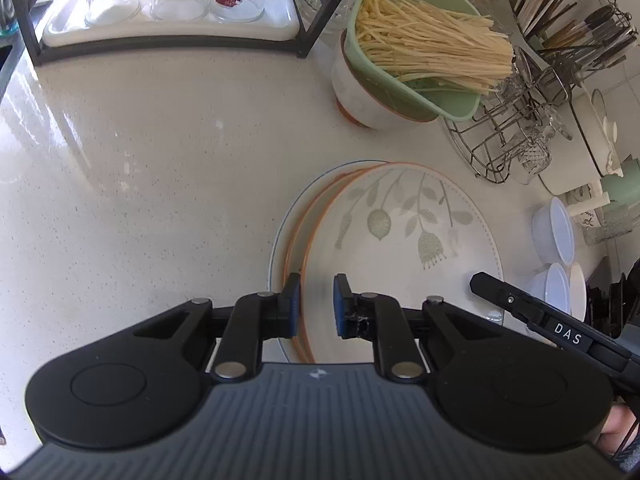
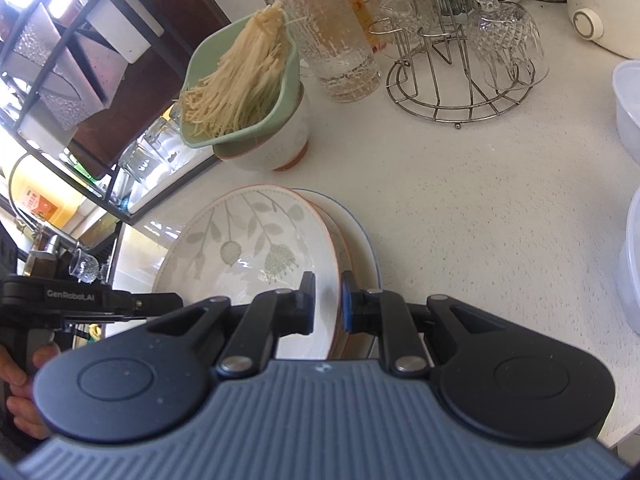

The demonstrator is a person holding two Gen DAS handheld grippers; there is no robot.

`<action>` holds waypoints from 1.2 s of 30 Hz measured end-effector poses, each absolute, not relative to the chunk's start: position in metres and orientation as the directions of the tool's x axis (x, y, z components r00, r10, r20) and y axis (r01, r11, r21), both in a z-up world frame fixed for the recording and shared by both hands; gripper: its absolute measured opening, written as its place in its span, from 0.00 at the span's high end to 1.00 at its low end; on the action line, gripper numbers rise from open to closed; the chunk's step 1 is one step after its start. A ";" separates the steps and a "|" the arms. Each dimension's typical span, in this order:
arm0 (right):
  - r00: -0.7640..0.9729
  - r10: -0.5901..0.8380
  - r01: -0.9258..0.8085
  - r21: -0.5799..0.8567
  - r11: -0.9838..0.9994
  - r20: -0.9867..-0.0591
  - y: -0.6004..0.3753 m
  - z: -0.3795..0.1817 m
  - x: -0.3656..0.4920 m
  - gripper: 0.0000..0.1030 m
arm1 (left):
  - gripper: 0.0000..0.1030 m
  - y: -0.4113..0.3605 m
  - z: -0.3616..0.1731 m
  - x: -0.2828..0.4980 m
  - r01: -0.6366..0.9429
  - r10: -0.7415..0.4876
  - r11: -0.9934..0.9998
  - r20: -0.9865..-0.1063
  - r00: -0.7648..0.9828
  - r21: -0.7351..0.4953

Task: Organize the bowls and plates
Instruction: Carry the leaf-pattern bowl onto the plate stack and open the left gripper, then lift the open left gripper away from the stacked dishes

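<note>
A leaf-patterned plate (image 1: 404, 236) with an orange rim tops a stack on the pale counter. Under it lie a second orange-rimmed plate (image 1: 289, 244) and a white blue-edged plate (image 1: 276, 252). My left gripper (image 1: 316, 306) is shut on the near-left rim of the leaf plate, one pad inside and one outside. In the right wrist view the same leaf plate (image 2: 240, 248) has my right gripper (image 2: 328, 304) shut on its right rim, above the blue-edged plate (image 2: 366, 248). A white bowl (image 1: 356, 96) with an orange foot stands behind, a green colander of enoki mushrooms (image 1: 416, 40) resting in it.
A black rack (image 1: 316, 20) over a white tray of upturned glasses (image 1: 172, 4) stands at the back left. A wire stand with glassware (image 2: 460, 92) and a cutlery holder (image 1: 580, 28) sit at the right. White plastic bowls (image 1: 558, 232) line the right edge, beside a rice cooker (image 2: 596, 16).
</note>
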State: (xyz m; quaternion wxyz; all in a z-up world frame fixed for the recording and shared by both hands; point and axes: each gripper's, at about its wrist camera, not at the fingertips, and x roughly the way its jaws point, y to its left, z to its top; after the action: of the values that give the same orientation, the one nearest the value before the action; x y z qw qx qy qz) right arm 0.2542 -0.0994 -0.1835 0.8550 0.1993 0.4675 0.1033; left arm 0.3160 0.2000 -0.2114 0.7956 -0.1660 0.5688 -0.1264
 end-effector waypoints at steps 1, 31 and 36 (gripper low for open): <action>0.543 0.359 0.010 0.434 0.901 -0.759 -0.099 -0.184 0.254 0.84 | 0.82 0.200 -0.211 0.316 0.013 -0.388 0.914 -0.864 0.321 -0.406; 0.595 0.176 0.163 0.332 0.929 -0.784 -0.085 -0.167 0.240 0.85 | 0.56 0.208 -0.148 0.302 0.122 -0.419 0.905 -0.803 0.424 -0.407; 0.633 0.165 0.161 0.337 0.928 -0.756 -0.085 -0.147 0.233 0.85 | 0.56 0.206 -0.128 0.293 0.162 -0.430 0.901 -0.777 0.460 -0.403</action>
State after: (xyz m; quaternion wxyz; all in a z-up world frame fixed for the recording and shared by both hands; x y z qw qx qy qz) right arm 0.2333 -0.0850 -0.1469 0.8835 0.1904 0.4281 0.0012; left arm 0.2927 0.2059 -0.1277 0.8434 -0.1372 0.4890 -0.1755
